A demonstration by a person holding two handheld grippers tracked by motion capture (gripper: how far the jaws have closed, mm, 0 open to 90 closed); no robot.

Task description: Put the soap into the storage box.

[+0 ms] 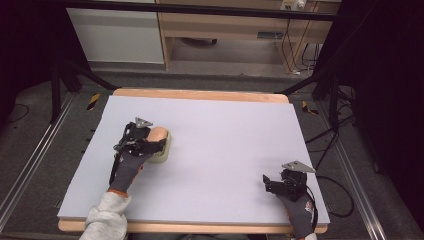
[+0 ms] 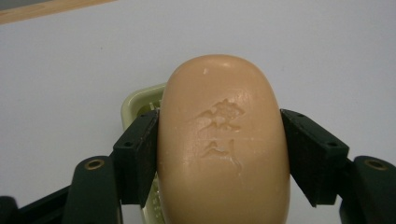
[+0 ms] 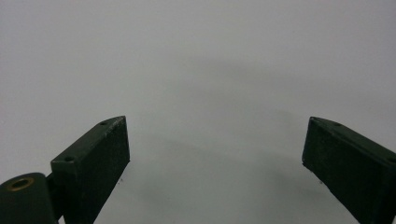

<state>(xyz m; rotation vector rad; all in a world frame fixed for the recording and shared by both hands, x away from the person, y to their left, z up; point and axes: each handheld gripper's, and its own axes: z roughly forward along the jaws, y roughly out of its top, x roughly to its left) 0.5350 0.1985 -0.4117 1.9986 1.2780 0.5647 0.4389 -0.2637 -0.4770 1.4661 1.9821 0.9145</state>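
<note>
Soap bar (image 2: pixel 223 144): peach, stamped, above pale green dish (image 2: pixel 135 102), left part of table (image 1: pixel 225 145).
Left gripper (image 2: pixel 219 140): jaws clamped on soap's sides.
Right gripper (image 3: pixel 215 163): jaws spread wide, nothing between, near right corner.

On the left half of the worktop (image 1: pixel 215 145) we find a soap bar (image 1: pixel 158 135) between the jaws of our left tool (image 1: pixel 150 142), above a soap dish (image 1: pixel 164 152). Our right tool (image 1: pixel 272 184) sits well apart, near the front right corner.
</note>
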